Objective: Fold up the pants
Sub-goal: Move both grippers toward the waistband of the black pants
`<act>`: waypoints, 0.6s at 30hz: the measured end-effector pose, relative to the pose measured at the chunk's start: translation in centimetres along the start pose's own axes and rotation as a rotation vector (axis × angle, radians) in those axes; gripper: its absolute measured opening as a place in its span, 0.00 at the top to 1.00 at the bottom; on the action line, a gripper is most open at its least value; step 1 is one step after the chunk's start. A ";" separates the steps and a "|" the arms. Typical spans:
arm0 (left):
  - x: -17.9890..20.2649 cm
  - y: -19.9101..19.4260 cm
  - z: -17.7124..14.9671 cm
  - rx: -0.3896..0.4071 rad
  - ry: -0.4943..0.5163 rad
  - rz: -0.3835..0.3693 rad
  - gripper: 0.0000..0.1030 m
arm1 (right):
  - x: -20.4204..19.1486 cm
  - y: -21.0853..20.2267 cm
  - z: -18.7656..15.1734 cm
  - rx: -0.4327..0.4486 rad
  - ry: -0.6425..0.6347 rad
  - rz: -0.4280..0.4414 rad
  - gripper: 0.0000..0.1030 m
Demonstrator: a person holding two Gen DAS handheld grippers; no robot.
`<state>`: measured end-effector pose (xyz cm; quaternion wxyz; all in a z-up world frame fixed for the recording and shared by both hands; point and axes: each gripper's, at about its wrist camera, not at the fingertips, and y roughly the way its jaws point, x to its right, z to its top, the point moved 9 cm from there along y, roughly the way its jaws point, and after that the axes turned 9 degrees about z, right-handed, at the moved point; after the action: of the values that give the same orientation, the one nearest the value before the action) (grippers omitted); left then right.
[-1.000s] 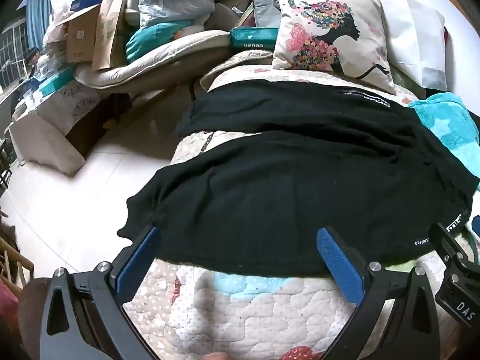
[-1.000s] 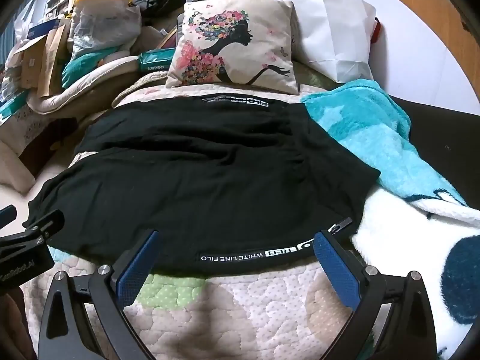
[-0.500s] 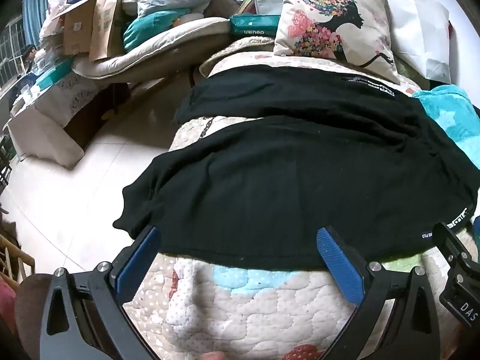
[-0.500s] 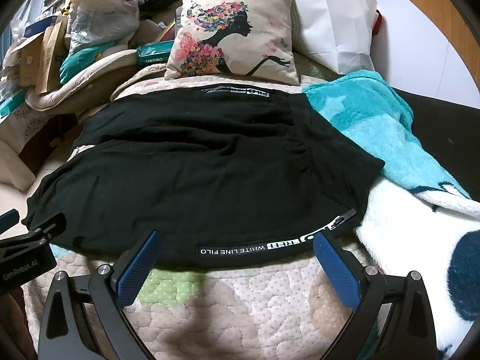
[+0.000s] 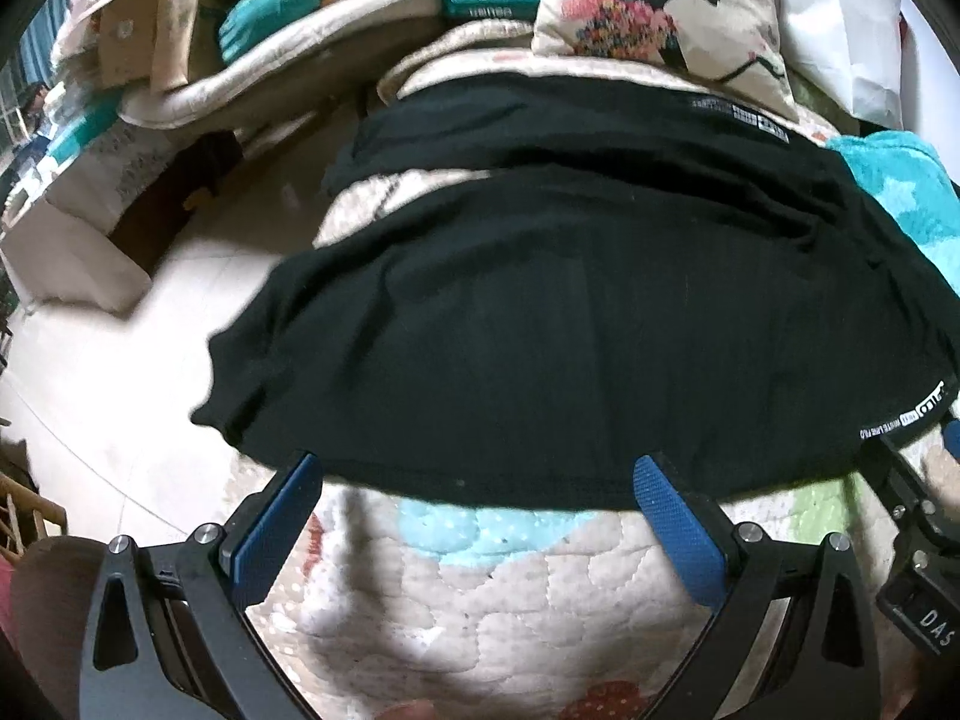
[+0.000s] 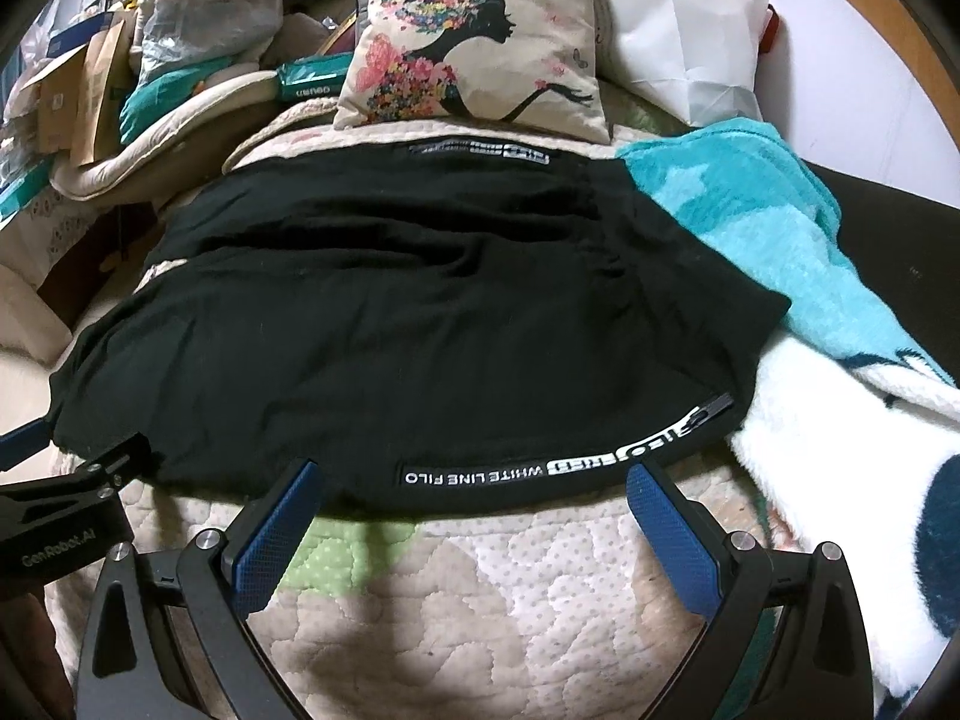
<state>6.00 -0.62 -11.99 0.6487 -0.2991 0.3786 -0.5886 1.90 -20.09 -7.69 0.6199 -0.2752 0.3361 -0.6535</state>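
Note:
Black pants (image 5: 570, 324) lie spread flat on a quilted bed cover (image 5: 480, 600), both legs side by side; they also show in the right wrist view (image 6: 408, 324). A white-lettered stripe (image 6: 540, 468) runs along the near edge. My left gripper (image 5: 477, 474) is open, its blue pads just short of the near hem at the left part. My right gripper (image 6: 471, 477) is open, straddling the near edge by the lettered stripe. Neither holds cloth.
A printed cushion (image 6: 474, 42) and a white bag (image 6: 678, 24) lie beyond the pants. A turquoise blanket (image 6: 756, 228) and a white fleece (image 6: 840, 468) lie to the right. The bed's left edge drops to the floor (image 5: 150, 360); boxes and bags (image 5: 138, 42) are piled there.
Both grippers have moved forward toward the near edge of the pants, which now reaches their fingertips. Both stay open. The pants have not moved.

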 end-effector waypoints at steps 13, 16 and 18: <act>-0.4 0.4 -1.4 -0.038 -0.083 -0.085 0.00 | 0.1 1.9 -2.1 -0.122 0.084 0.057 0.00; -0.4 0.1 -1.6 0.013 -0.095 -0.097 0.00 | -0.1 2.0 -2.2 -0.130 0.082 0.059 0.00; -0.3 -0.1 -1.6 0.036 -0.094 -0.097 0.00 | 0.0 2.2 -2.2 -0.129 0.085 0.062 0.00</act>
<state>4.60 -0.19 -12.73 0.6416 -0.3326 0.3224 -0.6113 1.53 -19.86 -10.80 0.6060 -0.2760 0.4118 -0.6221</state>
